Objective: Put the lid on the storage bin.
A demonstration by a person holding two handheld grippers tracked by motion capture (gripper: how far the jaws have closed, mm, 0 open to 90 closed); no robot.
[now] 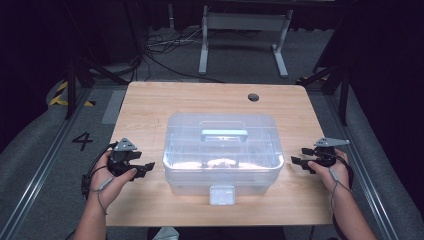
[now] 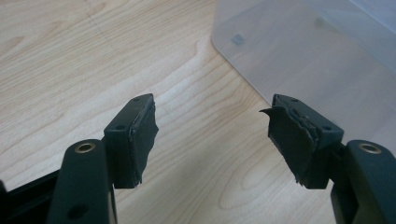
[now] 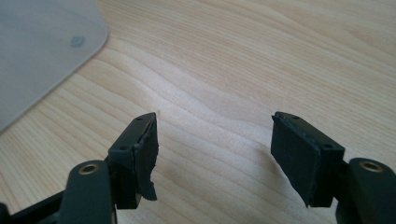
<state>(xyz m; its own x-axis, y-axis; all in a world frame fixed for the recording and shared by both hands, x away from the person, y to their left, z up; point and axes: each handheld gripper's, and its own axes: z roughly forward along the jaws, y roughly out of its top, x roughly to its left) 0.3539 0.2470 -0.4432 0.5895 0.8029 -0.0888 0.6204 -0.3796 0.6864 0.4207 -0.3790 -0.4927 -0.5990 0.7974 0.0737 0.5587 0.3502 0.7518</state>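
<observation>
Sitting mid-counter (image 1: 150, 100), the clear plastic lidded box (image 1: 222, 150) carries no lettering I can make out; a "4" (image 1: 82, 141) is marked on the floor to the left. The left gripper (image 1: 148, 166) and right gripper (image 1: 296, 161) flank the box, each just beside a side wall and apparently not touching. Both sets of fingers (image 2: 140, 140) are spread wide, with nothing between them but bare wood.
</observation>
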